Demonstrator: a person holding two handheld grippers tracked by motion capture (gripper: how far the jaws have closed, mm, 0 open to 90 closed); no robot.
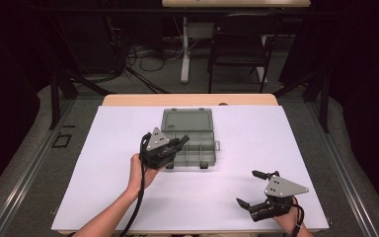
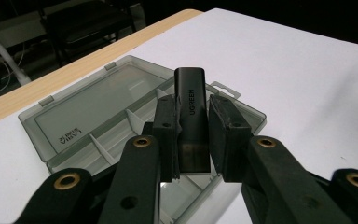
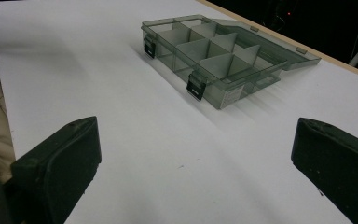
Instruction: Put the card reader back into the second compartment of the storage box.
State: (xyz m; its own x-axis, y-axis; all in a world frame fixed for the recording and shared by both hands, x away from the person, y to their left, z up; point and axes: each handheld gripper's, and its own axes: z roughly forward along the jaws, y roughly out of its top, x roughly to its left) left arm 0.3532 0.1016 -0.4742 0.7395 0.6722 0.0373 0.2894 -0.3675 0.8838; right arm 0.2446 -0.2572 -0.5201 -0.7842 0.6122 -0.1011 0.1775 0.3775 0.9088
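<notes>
Apparently midway, the left gripper clamps a black UGREEN adapter over the open compartment box, not yet released, while the right gripper, near right, gapes empty.

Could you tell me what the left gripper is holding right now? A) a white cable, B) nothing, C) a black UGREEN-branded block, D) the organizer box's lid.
C: the left gripper has its fingers clamped on the black UGREEN block above the open organizer box.
</notes>
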